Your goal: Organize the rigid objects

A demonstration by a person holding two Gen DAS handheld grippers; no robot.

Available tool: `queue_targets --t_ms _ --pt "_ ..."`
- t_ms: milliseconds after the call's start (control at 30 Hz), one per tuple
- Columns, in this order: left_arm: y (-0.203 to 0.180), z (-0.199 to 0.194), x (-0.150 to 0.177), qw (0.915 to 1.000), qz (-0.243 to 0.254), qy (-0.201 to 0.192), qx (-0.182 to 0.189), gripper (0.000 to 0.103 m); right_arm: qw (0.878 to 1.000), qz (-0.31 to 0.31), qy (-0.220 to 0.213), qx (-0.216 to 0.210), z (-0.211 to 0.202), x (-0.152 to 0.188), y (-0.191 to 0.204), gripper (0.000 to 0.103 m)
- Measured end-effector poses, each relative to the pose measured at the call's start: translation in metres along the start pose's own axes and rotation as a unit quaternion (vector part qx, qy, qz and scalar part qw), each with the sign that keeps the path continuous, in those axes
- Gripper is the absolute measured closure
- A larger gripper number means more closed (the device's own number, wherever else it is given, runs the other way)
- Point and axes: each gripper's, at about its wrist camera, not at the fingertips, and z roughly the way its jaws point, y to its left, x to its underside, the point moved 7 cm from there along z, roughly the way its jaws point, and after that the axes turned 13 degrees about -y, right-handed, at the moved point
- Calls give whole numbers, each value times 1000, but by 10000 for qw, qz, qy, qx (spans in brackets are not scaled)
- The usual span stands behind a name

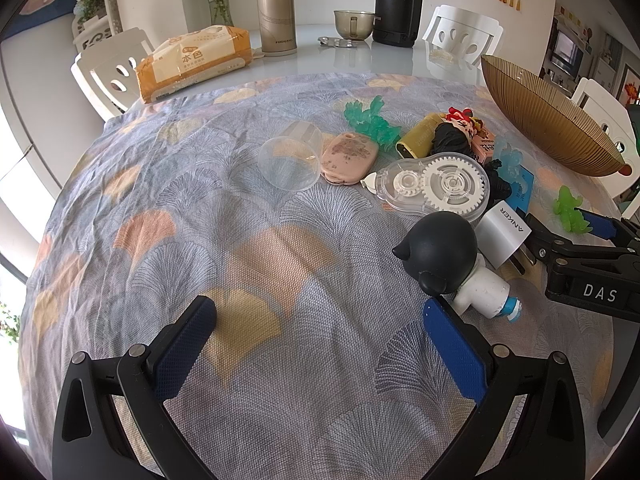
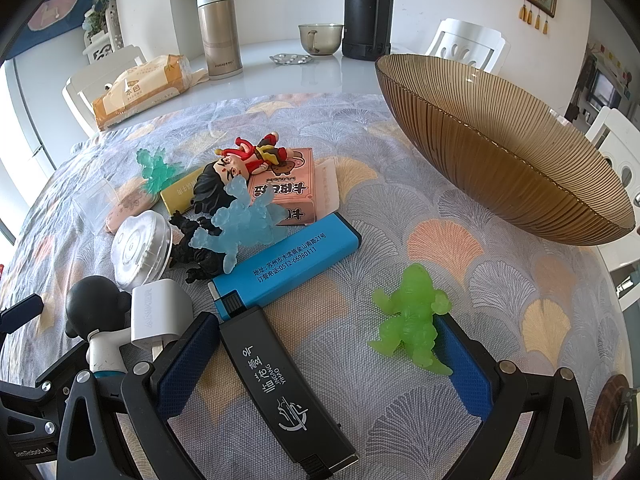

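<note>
Small items lie in a pile on the patterned cloth. In the left wrist view my left gripper (image 1: pixel 320 320) is open and empty, its right finger beside a black-headed figurine (image 1: pixel 444 260). A correction tape (image 1: pixel 436 186), clear cup (image 1: pixel 290 160) and white charger (image 1: pixel 504 236) lie beyond. In the right wrist view my right gripper (image 2: pixel 328 336) is open, with a black lighter (image 2: pixel 280 380) and green monster toy (image 2: pixel 412 316) between its fingers. A blue lighter (image 2: pixel 288 260) lies ahead. The amber glass bowl (image 2: pixel 520 176) stands to the right.
A tissue pack (image 1: pixel 192 60), gold thermos (image 1: pixel 276 12), black flask (image 1: pixel 398 0) and glass mug (image 1: pixel 354 24) stand on the white table at the back. White chairs (image 1: pixel 108 72) surround the table. A pink box (image 2: pixel 288 192) and figurines sit in the pile.
</note>
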Motion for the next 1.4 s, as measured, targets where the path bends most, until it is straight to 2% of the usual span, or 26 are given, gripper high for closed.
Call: queue_targets --t_ms 633,900,1133,1233,1300,1333,1367,1400 --pt "0 0 0 10000 -1 0 1 0 10000 -17 -2 -22 0 0 1 0" --pt "0 0 0 10000 0 0 0 0 9989 -307 -2 -362 4 -4 1 0" --pt "0 1 0 10000 -11 0 -1 0 9982 -408 -9 -437 6 -3 2 0" --pt "-1 -1 1 10000 -76 14 -48 0 9954 -221 -136 -922 -3 -3 0 0" --pt "1 -5 3 9996 -270 53 60 1 9885 191 -336 -1461 -14 -6 -8 12" --pt "-4 -11 4 9992 -338 13 214 1 9870 252 -405 -1533 -17 -8 -10 16" --pt "-14 -19 3 9974 -455 -88 546 1 9864 222 -490 -1552 -19 -10 -12 23" --pt "-20 -25 -1 9955 -508 -195 773 1 9865 73 -588 -1527 -22 -12 -11 25"
